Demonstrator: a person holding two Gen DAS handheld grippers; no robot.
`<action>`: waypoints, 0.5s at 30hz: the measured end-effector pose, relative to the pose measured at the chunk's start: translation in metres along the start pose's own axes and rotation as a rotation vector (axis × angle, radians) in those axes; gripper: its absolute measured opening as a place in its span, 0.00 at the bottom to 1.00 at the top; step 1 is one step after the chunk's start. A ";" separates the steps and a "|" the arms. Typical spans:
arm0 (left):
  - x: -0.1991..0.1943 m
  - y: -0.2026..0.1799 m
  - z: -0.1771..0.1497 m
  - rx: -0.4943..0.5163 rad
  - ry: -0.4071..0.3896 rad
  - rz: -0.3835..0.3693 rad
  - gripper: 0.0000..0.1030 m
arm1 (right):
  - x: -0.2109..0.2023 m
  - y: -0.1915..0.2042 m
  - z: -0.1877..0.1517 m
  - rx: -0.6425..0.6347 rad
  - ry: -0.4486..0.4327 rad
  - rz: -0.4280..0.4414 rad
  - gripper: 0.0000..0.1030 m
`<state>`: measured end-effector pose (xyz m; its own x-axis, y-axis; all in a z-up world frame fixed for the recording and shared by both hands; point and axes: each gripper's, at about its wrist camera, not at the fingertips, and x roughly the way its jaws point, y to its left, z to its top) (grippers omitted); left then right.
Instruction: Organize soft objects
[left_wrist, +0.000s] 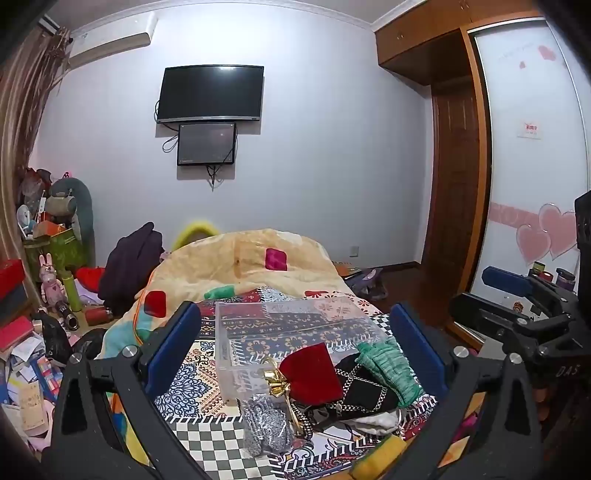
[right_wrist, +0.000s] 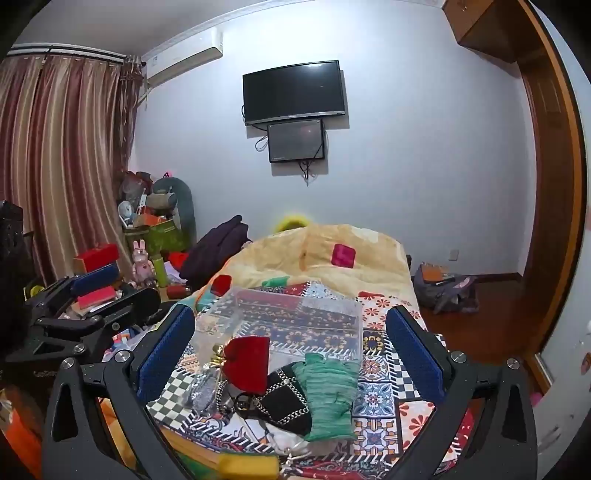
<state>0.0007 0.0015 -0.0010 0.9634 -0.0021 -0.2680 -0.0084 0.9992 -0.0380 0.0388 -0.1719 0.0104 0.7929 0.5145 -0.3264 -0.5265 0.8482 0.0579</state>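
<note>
A clear plastic box (left_wrist: 291, 332) (right_wrist: 291, 321) sits on the patterned bedspread. In front of it lies a pile of soft things: a red velvet pouch (left_wrist: 312, 373) (right_wrist: 249, 362) with gold ties, a green knit glove (left_wrist: 391, 369) (right_wrist: 328, 395), a black pouch with chain trim (left_wrist: 364, 393) (right_wrist: 286, 400), a grey sparkly pouch (left_wrist: 266, 424) (right_wrist: 203, 393) and a white cloth (left_wrist: 376, 421). My left gripper (left_wrist: 295, 343) is open and empty above the pile. My right gripper (right_wrist: 291, 347) is open and empty above it too.
A yellow sponge (right_wrist: 247, 465) (left_wrist: 376, 456) lies at the bed's near edge. A rumpled yellow quilt (left_wrist: 243, 266) is heaped behind the box. Cluttered boxes and toys (left_wrist: 51, 266) fill the floor at left. A wooden wardrobe (left_wrist: 461, 184) stands at right.
</note>
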 end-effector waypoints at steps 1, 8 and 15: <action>0.000 0.000 0.000 0.000 0.000 0.000 1.00 | 0.000 0.000 0.000 0.000 -0.001 0.000 1.00; -0.001 0.000 0.000 0.003 -0.002 0.003 1.00 | -0.002 0.001 0.001 0.001 -0.007 0.002 1.00; -0.001 0.000 0.001 0.003 -0.003 0.002 1.00 | -0.004 0.002 0.003 0.001 -0.010 0.006 1.00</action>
<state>-0.0004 0.0014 -0.0001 0.9641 0.0002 -0.2656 -0.0096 0.9994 -0.0344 0.0359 -0.1721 0.0142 0.7929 0.5205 -0.3169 -0.5306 0.8454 0.0610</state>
